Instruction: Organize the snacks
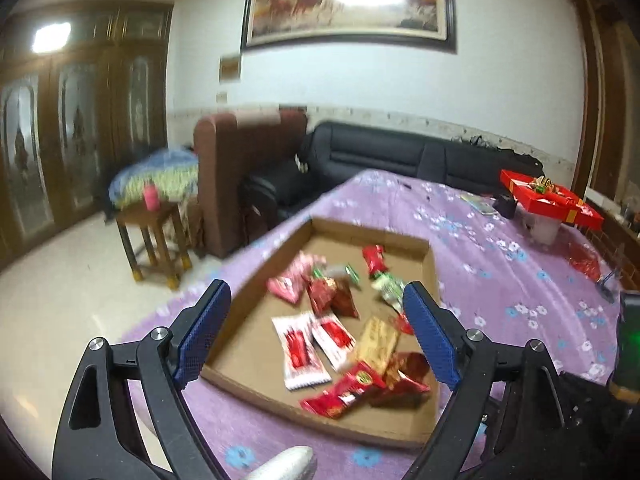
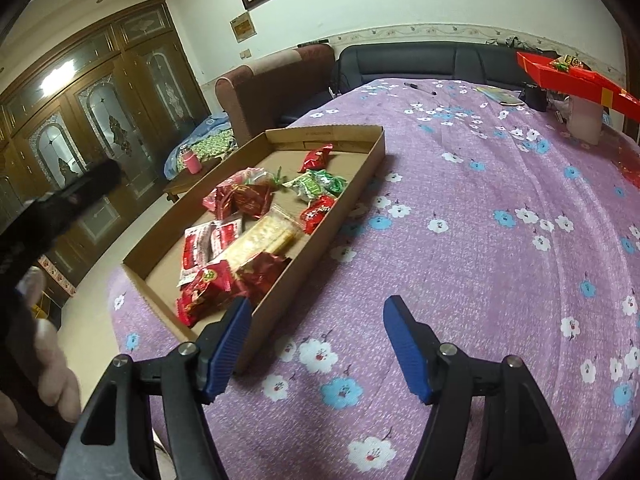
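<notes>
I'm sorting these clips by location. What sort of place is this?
Most likely a home living room: a dark sofa along the wall, a large framed painting above it, and carved wooden cabinets with glass doors.

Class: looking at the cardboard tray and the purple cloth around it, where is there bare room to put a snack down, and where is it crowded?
Free: the cardboard tray's left strip of bare floor beside the white-and-red packets, and its far end behind the red packet. The flowered purple cloth to the tray's right is broad and bare. Crowded: the tray's near right corner, where red packets overlap.
</notes>
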Tool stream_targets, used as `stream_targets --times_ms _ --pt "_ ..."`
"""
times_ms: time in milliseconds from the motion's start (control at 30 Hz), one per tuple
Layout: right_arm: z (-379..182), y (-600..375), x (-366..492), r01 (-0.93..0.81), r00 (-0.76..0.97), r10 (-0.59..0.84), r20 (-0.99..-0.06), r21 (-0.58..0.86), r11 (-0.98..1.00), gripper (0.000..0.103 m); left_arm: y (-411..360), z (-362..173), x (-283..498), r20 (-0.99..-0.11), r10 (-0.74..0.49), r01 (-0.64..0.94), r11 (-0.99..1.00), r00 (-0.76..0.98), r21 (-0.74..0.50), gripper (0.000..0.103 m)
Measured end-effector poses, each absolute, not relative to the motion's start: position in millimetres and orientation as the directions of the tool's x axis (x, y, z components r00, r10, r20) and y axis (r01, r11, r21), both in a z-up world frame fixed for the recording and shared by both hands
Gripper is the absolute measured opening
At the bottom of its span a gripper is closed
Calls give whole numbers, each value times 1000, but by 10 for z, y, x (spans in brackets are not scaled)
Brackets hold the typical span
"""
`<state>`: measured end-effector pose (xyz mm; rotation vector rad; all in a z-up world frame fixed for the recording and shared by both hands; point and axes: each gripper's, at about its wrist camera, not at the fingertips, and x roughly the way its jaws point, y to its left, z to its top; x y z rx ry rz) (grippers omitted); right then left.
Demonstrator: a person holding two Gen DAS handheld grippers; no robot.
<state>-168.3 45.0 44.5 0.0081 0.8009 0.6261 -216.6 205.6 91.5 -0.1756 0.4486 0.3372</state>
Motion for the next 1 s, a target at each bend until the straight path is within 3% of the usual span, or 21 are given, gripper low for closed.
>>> stream_targets --times_ms 400,1000 --pt "428 535 -1828 -548 551 500 -668 161 821 71 1901 774 -2009 -554 175 -289 949 814 -125 88" --pt "454 757 -1937 -613 540 497 -679 89 785 76 1930 646 -1922 -637 163 -298 948 753 -109 88"
